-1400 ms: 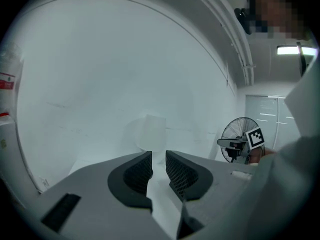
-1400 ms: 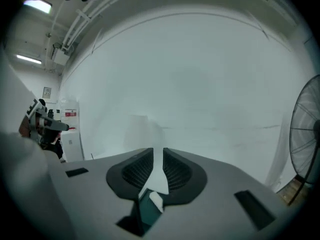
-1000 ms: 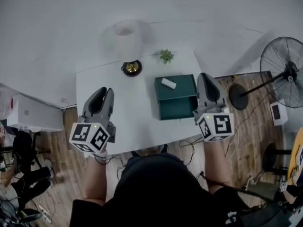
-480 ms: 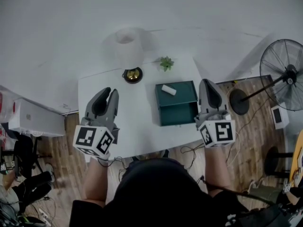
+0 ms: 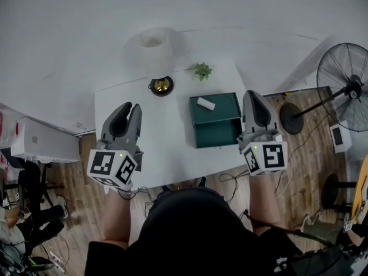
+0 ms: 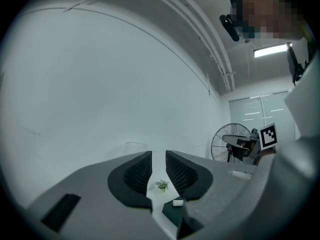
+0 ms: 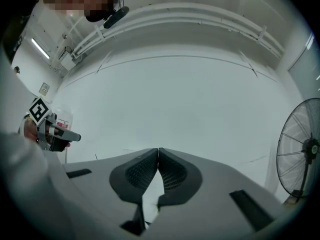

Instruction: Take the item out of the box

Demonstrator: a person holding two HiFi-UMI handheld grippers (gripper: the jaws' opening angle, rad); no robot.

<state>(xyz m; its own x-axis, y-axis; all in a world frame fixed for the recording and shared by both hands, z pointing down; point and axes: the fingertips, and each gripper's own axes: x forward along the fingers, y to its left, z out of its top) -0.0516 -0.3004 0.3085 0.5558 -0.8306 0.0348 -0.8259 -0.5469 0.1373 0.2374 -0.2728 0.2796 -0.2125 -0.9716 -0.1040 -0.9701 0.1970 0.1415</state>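
Left claw (image 5: 127,106) is open a crack with nothing in it. Right claw (image 5: 253,94) is pinched closed, also empty. The small white item (image 5: 206,103) lies on the green box (image 5: 217,132), just right of centre frame on the white desk (image 5: 167,154).

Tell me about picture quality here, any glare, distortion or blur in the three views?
Head view: soft even light, sharp, no harsh shadows on the table. Left gripper view: heavy fisheye, dark round border, ceiling light glaring upper right. Right gripper view: same fisheye, wall lines bowed, fan warped at the edge.
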